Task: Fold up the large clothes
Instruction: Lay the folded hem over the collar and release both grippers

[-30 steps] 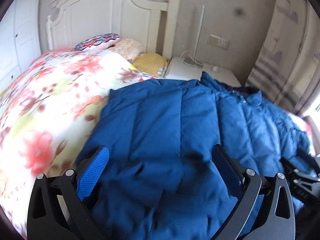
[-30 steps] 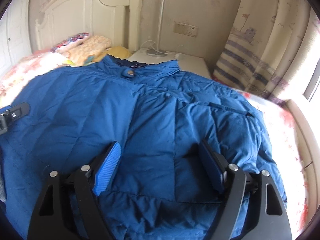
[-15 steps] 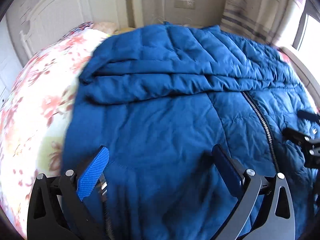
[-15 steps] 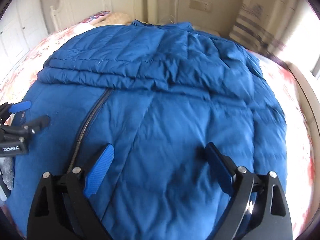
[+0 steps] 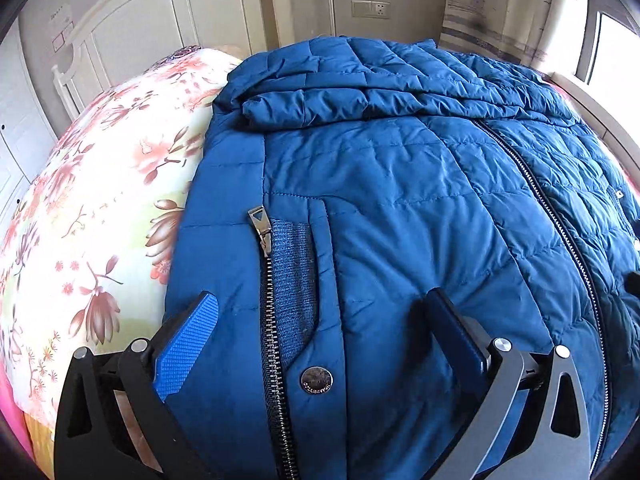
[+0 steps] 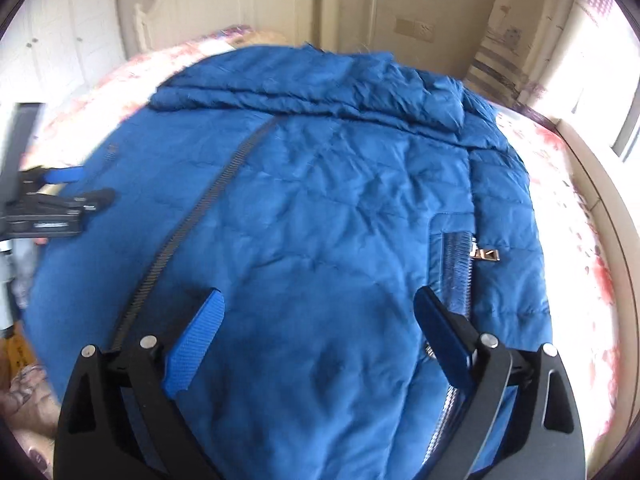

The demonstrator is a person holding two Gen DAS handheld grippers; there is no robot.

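Note:
A large blue quilted jacket (image 5: 400,200) lies front up on the bed, its main zip (image 5: 560,232) closed and a sleeve folded across its upper part (image 5: 360,92). My left gripper (image 5: 320,314) hovers open over the left pocket zip (image 5: 266,280) and a snap button (image 5: 316,380), with only flat fabric between its fingers. In the right wrist view my right gripper (image 6: 320,308) is over the jacket (image 6: 340,200) beside the right pocket zip (image 6: 464,272); its jaws are opening and grip nothing. The left gripper (image 6: 60,196) shows at that view's left edge.
A floral bedspread (image 5: 100,200) covers the bed to the jacket's left and also shows on its right (image 6: 576,240). A white headboard (image 5: 160,28) stands at the far end. A wall socket (image 5: 370,9), a curtain (image 5: 500,12) and a window (image 5: 612,52) lie beyond.
Both grippers have drawn back from the collar end toward the jacket's lower part, so the pocket zips and main zip now show. The right jaws stand a little wider.

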